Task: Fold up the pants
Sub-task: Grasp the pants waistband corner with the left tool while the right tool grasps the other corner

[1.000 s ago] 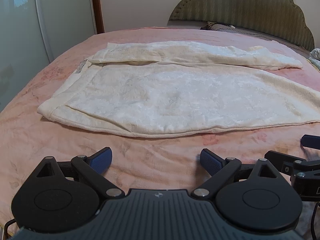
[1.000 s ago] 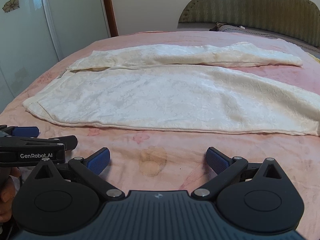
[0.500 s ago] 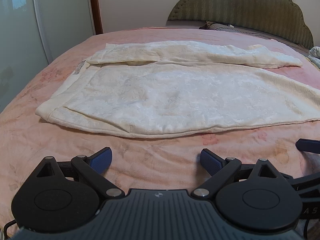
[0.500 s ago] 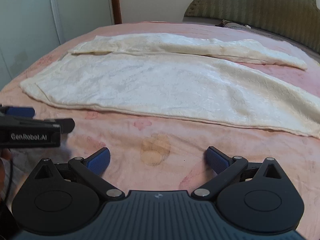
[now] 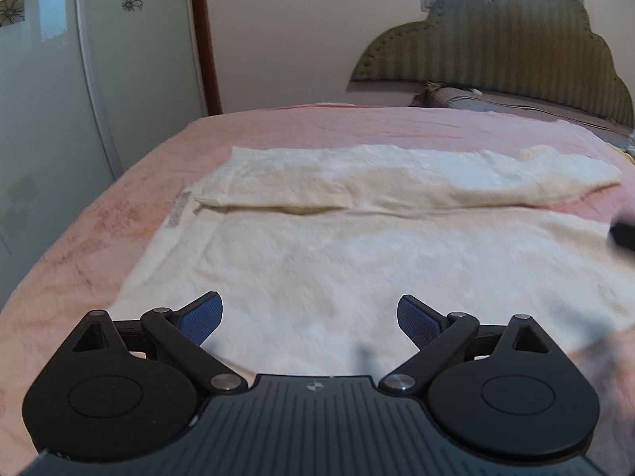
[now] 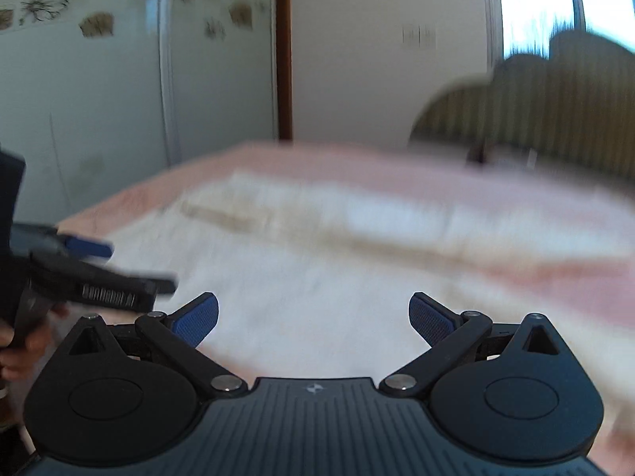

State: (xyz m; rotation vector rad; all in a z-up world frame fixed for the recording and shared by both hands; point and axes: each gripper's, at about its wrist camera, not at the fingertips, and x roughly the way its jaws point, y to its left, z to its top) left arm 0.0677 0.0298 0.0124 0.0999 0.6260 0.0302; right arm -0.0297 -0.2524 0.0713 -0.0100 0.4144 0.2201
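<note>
The left tongs [image 5: 309,315] are wide open, with nothing between the blue pads [image 5: 200,317], and they hang right over the near part of the cream pants [image 5: 357,261]. The right tongs [image 6: 313,317] are wide open too and hold nothing; they are over the same near leg, a bit further along it. The right view is very blurry, so I think that hand is moving fast. From the right tongs you can see the left tongs off to the left side, with a bit of a hand [image 6: 16,353] holding them. The pants lie flat on the pink bedspread [image 5: 99,238], spread out sideways in front of both tongs. The near leg is wide and smooth. Past it, the far leg [image 5: 397,182] lies beside it, with a small gap and a fold where the two meet. A small label [image 5: 178,212] shows at the waist end, ahead and to the left of the left tongs. I think the step now is to reach for one leg so it can be laid over the other. To do it well, slow down first, pinch only the edge of the cloth, and grab both spots at the same time. Lift low so the cloth does not bunch. Far past the tongs are the green headboard [image 5: 496,39] and the wardrobe doors [image 5: 79,79].
</note>
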